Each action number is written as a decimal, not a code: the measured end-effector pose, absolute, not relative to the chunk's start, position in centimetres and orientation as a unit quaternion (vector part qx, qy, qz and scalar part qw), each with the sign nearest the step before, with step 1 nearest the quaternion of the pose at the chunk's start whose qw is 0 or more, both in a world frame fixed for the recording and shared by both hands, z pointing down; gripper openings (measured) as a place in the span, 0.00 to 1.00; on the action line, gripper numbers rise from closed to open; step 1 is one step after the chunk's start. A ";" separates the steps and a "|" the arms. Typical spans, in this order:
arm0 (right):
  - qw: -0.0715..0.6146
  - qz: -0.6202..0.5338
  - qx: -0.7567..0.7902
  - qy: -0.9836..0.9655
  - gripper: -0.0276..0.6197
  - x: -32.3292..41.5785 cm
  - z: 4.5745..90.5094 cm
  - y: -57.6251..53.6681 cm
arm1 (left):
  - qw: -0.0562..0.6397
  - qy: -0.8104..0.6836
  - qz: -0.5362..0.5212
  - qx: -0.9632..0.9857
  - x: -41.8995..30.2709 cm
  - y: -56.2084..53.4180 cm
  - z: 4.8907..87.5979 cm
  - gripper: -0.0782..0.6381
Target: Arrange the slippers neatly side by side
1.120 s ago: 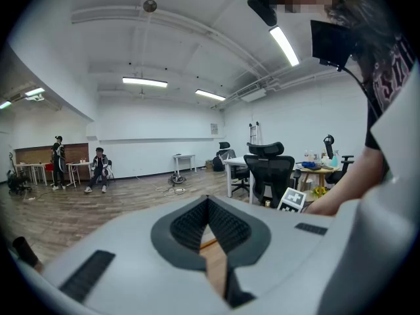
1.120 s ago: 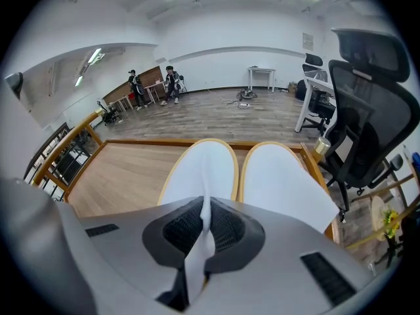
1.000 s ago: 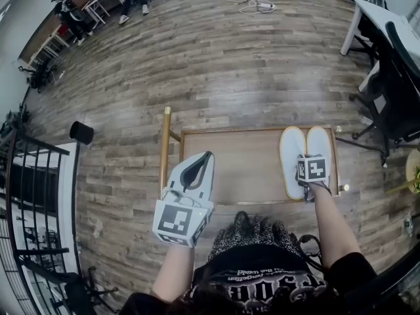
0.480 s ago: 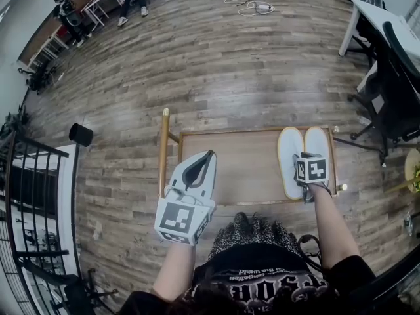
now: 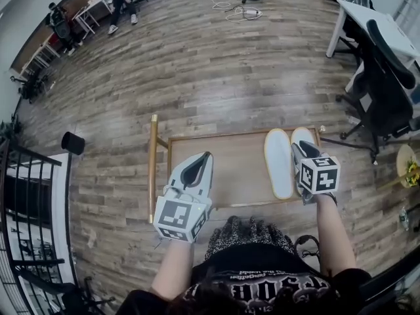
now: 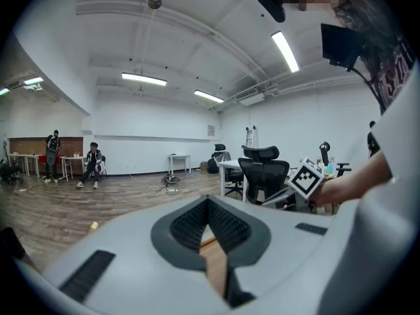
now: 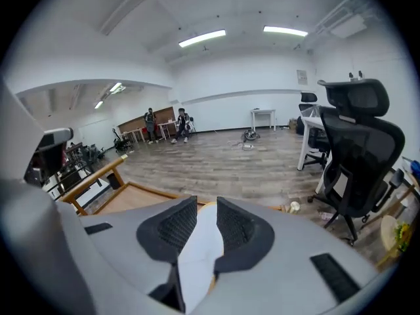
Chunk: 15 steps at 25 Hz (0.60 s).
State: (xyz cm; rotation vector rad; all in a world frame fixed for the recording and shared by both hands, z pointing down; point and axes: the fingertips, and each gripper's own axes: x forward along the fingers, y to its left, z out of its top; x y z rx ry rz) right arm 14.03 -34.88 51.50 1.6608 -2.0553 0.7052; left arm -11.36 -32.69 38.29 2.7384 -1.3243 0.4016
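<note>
Two white slippers (image 5: 278, 163) lie side by side at the bench's (image 5: 223, 176) right end. The right gripper (image 5: 305, 156), jaws apart, straddles the outer slipper (image 5: 302, 136) unpinched; a crooked withdrawal could drag it askew. The left gripper (image 5: 207, 157) is closed, empty

I see the left gripper (image 5: 206, 156) and right gripper (image 5: 300, 149) as pale grey shells with dark ribbed fingers (image 7: 172, 228). Each carries a cube (image 5: 178, 216) of black-and-white square markers. The top (image 5: 262, 286) is black with pale lettering.

two white slippers (image 5: 278, 163) flat, side by side, right end of tray (image 5: 223, 169)
</note>
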 end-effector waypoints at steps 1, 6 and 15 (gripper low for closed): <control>0.192 0.243 0.596 -0.740 0.17 14.0 50.3 -34.6 | 0.037 -0.430 0.129 0.893 -11.1 -32.7 38.3 0.10; 0.153 0.213 0.610 -0.748 0.07 14.2 46.2 -32.9 | 0.034 -0.427 0.123 0.895 -9.8 -32.7 37.9 0.10; 0.117 0.158 0.595 -0.779 0.05 13.3 42.6 -31.0 | 0.029 -0.428 0.114 0.896 -8.3 -32.2 37.1 0.10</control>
